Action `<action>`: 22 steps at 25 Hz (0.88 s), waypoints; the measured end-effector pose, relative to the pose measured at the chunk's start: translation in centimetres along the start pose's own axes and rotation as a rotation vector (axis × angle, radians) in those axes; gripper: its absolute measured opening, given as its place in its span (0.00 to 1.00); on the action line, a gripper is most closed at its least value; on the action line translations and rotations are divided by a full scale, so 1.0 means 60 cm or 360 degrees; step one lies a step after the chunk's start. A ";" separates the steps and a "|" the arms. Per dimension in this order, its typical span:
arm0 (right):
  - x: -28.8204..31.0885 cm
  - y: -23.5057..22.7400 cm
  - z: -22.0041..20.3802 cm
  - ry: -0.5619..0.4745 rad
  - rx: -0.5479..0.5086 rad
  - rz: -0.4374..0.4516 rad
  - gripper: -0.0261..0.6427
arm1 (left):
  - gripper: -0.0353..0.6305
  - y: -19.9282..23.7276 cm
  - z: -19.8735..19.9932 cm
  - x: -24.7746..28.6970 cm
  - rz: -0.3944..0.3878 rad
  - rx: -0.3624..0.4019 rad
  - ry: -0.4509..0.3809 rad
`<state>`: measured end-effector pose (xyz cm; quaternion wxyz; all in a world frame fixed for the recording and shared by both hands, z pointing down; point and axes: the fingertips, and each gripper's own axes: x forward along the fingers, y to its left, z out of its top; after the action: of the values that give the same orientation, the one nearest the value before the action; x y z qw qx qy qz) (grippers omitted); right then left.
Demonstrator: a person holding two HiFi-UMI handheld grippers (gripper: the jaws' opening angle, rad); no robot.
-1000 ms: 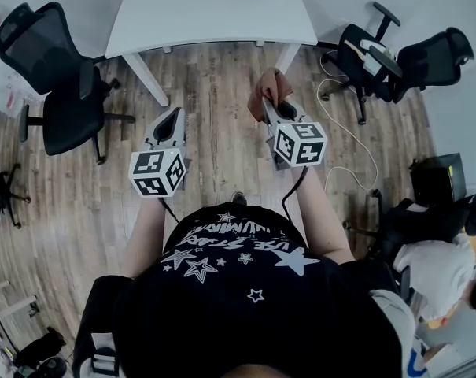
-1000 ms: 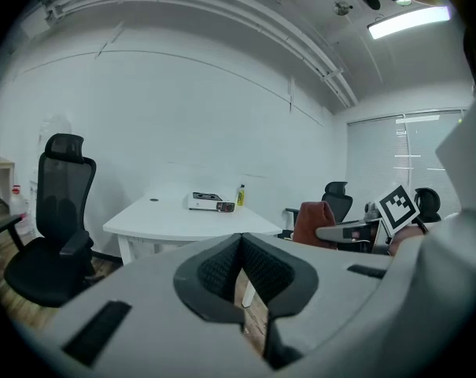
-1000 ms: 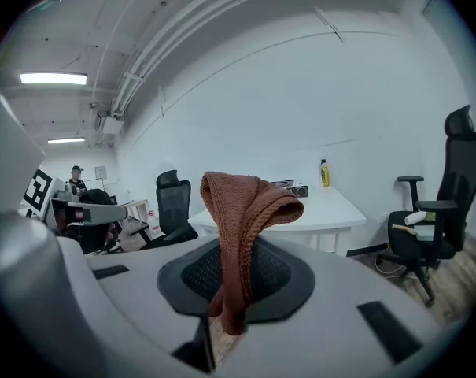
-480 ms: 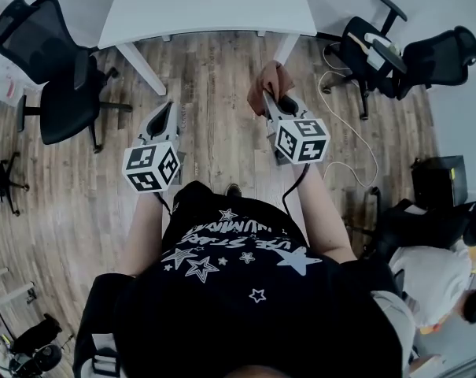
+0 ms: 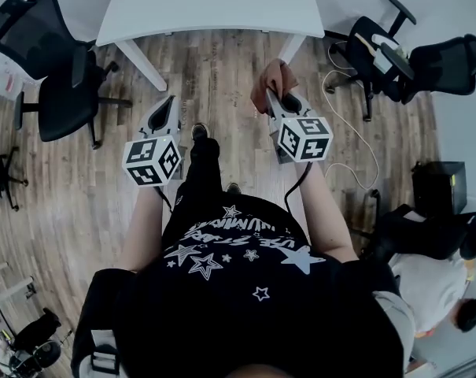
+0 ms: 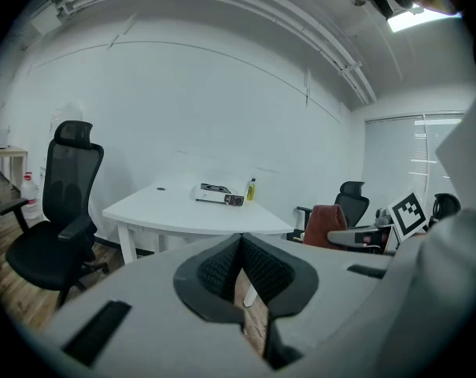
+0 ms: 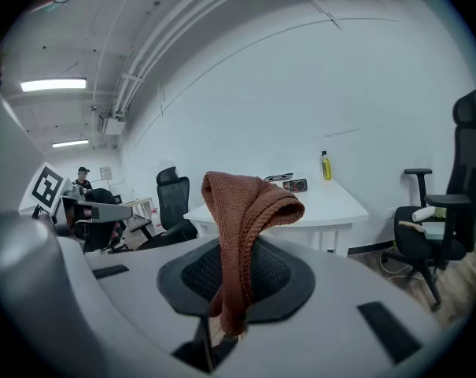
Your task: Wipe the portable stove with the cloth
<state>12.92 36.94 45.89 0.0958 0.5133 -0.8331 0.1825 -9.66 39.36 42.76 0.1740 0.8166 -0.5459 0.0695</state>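
Observation:
The portable stove (image 6: 220, 195) is a small flat unit on the white table (image 6: 182, 215), with a yellow bottle (image 6: 252, 189) beside it. The right gripper view shows the same stove (image 7: 289, 183) far ahead on the table (image 7: 332, 207). A brown knitted cloth (image 7: 249, 203) hangs from my right gripper (image 7: 236, 250), which is shut on it. In the head view the cloth (image 5: 272, 77) sticks out ahead of the right gripper (image 5: 271, 99), short of the table (image 5: 214, 6). My left gripper (image 5: 168, 107) is held level beside it, shut with nothing between its pads (image 6: 222, 270).
A black office chair (image 5: 45, 61) stands left of the table and two more (image 5: 379, 50) (image 5: 450, 57) stand at the right. A cable (image 5: 341, 93) trails over the wooden floor. Another person (image 5: 450, 290) sits at the lower right. My own leg (image 5: 200, 160) is stepping forward.
I have stepped toward the table: a leg now shows between the grippers, and the stove has slid out of the head view's top edge. Both grippers keep their hold and spacing.

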 end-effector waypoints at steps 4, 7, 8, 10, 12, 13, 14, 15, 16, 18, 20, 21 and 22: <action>0.044 -0.025 0.014 0.0025 -0.0011 -0.0038 0.13 | 0.06 0.027 0.017 0.062 -0.0039 -0.0008 0.0009; 0.089 -0.049 0.035 0.0027 -0.0012 -0.0077 0.13 | 0.06 0.054 0.037 0.118 -0.0072 -0.0006 0.0010; 0.106 -0.056 0.043 0.0027 -0.0015 -0.0086 0.13 | 0.06 0.065 0.046 0.138 -0.0081 -0.0005 0.0006; 0.143 -0.070 0.058 0.0030 -0.0022 -0.0104 0.13 | 0.06 0.088 0.063 0.180 -0.0097 -0.0010 0.0003; 0.178 -0.085 0.073 0.0030 -0.0021 -0.0128 0.13 | 0.06 0.109 0.079 0.222 -0.0120 -0.0012 0.0006; 0.196 -0.092 0.082 0.0029 -0.0017 -0.0143 0.13 | 0.06 0.119 0.087 0.243 -0.0131 -0.0011 0.0008; 0.214 -0.100 0.091 0.0029 -0.0012 -0.0161 0.13 | 0.06 0.131 0.096 0.263 -0.0141 -0.0012 0.0010; 0.231 -0.107 0.100 0.0032 -0.0006 -0.0180 0.13 | 0.06 0.142 0.105 0.283 -0.0149 -0.0017 0.0013; 0.247 -0.113 0.108 0.0036 0.0002 -0.0197 0.13 | 0.06 0.154 0.113 0.301 -0.0158 -0.0024 0.0017; 0.276 -0.118 0.122 0.0044 0.0014 -0.0221 0.13 | 0.06 0.175 0.128 0.329 -0.0180 -0.0032 0.0027; 0.302 -0.119 0.138 0.0046 0.0015 -0.0238 0.13 | 0.06 0.196 0.144 0.352 -0.0201 -0.0037 0.0029; 0.314 -0.120 0.148 0.0044 0.0014 -0.0244 0.13 | 0.06 0.205 0.152 0.362 -0.0209 -0.0044 0.0028; 0.325 -0.121 0.157 0.0043 0.0012 -0.0248 0.13 | 0.06 0.213 0.160 0.371 -0.0215 -0.0053 0.0025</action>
<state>10.77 14.18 45.51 0.1191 0.5745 -0.7885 0.1844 -13.31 12.20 43.28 0.1962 0.8481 -0.4891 0.0549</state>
